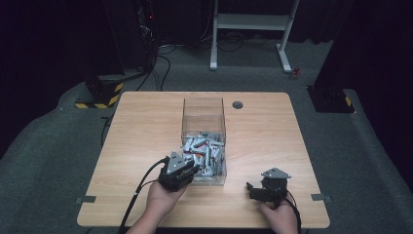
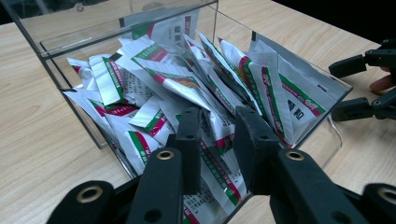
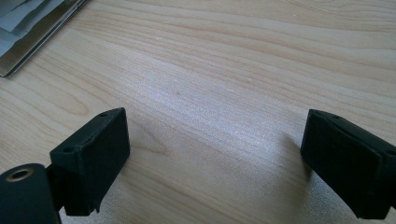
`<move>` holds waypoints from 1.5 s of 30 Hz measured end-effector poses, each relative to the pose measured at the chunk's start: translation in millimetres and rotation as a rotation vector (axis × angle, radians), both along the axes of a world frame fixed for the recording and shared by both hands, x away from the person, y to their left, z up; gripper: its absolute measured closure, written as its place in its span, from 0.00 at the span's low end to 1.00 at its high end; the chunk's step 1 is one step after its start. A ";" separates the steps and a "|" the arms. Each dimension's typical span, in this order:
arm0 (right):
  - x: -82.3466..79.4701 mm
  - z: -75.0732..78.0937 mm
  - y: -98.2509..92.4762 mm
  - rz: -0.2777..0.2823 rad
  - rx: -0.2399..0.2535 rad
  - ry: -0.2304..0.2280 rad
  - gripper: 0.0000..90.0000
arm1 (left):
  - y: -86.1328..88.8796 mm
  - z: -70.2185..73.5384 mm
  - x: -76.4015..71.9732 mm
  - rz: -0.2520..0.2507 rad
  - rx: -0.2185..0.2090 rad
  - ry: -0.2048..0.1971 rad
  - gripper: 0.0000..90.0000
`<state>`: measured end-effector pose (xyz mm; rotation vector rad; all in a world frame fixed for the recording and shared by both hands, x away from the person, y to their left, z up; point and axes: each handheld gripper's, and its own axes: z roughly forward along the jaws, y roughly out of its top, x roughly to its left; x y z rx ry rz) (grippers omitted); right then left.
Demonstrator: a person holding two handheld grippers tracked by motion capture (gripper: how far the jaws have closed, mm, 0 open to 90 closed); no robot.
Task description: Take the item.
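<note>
A clear acrylic box (image 1: 203, 109) stands mid-table, its lower half holding several white sachets (image 1: 204, 148) printed with red and green stripes. My left gripper (image 1: 194, 170) is at the box's near-left corner. In the left gripper view its jaws (image 2: 217, 140) stand a little apart over the near rim, with sachets (image 2: 163, 79) showing in the gap and nothing held. My right gripper (image 1: 251, 189) rests low over bare table to the right of the box. Its jaws (image 3: 215, 158) are spread wide with only wood between them. It also appears open in the left gripper view (image 2: 332, 91).
The wooden table (image 1: 146, 131) has a round cable hole (image 1: 237, 105) at the back. A corner of the box (image 3: 28, 46) lies to the upper left of the right gripper. A white desk frame (image 1: 253, 22) and cables stand on the floor beyond.
</note>
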<state>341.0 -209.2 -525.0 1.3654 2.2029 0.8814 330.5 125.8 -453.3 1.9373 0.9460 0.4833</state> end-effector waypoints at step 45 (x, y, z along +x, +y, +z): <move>-0.1 0.0 0.0 0.001 0.000 -0.001 0.09 | 21.4 12.8 -5.8 0.023 -0.122 -0.071 0.97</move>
